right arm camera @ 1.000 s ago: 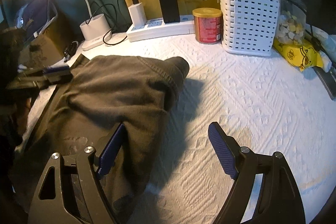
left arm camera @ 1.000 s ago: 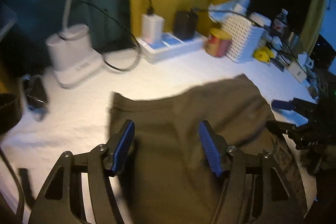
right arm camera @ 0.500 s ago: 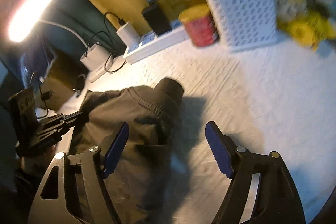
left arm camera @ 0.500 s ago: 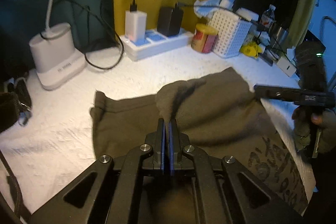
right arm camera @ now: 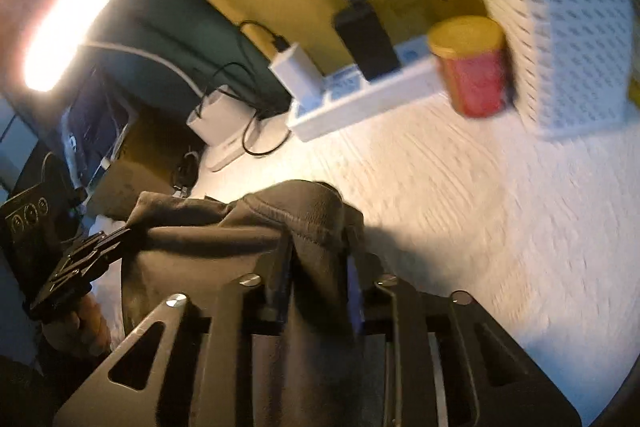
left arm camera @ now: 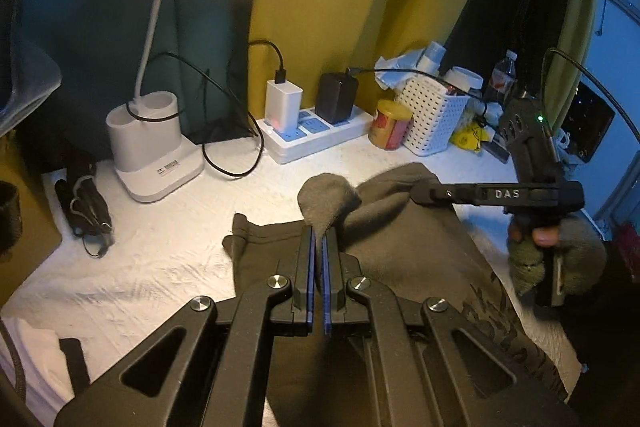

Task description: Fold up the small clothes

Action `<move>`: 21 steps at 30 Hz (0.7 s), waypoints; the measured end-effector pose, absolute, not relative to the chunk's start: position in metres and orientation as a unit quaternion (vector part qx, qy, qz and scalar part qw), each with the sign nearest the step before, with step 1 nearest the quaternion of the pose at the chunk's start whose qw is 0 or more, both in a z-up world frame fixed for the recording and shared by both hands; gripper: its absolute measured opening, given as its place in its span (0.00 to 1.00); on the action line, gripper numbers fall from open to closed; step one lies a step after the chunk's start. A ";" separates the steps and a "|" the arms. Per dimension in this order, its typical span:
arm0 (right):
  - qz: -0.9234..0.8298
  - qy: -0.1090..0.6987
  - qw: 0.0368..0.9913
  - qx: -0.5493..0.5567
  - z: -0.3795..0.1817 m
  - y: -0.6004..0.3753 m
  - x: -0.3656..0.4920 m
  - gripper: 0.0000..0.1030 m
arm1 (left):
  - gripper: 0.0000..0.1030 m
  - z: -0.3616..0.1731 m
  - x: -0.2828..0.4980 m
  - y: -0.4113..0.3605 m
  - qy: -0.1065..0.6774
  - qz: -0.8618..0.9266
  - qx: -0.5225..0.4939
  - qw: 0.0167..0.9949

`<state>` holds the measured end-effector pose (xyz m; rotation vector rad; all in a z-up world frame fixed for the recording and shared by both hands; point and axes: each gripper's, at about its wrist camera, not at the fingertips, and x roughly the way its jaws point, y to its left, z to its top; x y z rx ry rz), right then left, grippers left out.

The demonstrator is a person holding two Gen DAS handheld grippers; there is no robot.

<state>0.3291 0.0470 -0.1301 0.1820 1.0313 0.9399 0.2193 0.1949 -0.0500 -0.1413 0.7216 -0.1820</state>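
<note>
An olive-brown garment [left arm camera: 404, 251] with dark print lies on the white textured tabletop [left arm camera: 160, 259]. My left gripper [left arm camera: 318, 233] is shut on a pinched fold of it, and the fold stands up above the pads. In the left wrist view my right gripper [left arm camera: 420, 193] reaches in from the right, held by a gloved hand [left arm camera: 560, 251], with its tip at the garment's far edge. In the right wrist view the right gripper [right arm camera: 318, 245] has its jaws closing around a thick hemmed fold of the garment [right arm camera: 200, 255], which fills the gap between them. The left gripper [right arm camera: 88, 259] shows at the garment's left edge.
Along the back wall stand a white lamp base [left arm camera: 154, 147], a power strip [left arm camera: 316, 135] with chargers and cables, a red can [left arm camera: 390, 125] and a white perforated basket [left arm camera: 434, 119]. A black folded strap [left arm camera: 86, 199] lies at the left. The lamp shines brightly overhead.
The left gripper shut on a fold of the garment and lifted it. The right gripper moved over the garment's edge and its jaws came together around the cloth.
</note>
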 end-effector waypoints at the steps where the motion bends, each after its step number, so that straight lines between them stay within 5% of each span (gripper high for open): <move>1: 0.435 0.472 0.763 0.075 -0.131 0.052 0.329 0.17 | 0.02 -0.053 0.221 0.197 0.356 -0.084 -0.069 0.928; 9: 0.426 0.459 0.779 0.013 -0.140 0.069 0.319 0.19 | 0.02 -0.096 0.229 0.208 0.415 -0.052 -0.070 0.906; 15: 0.404 0.439 0.802 -0.036 -0.136 0.070 0.310 0.43 | 0.03 -0.098 0.224 0.215 0.421 -0.037 -0.099 0.901; 21: 0.391 0.431 0.812 -0.044 -0.128 0.057 0.300 0.44 | 0.03 -0.090 0.212 0.212 0.417 -0.023 -0.106 0.903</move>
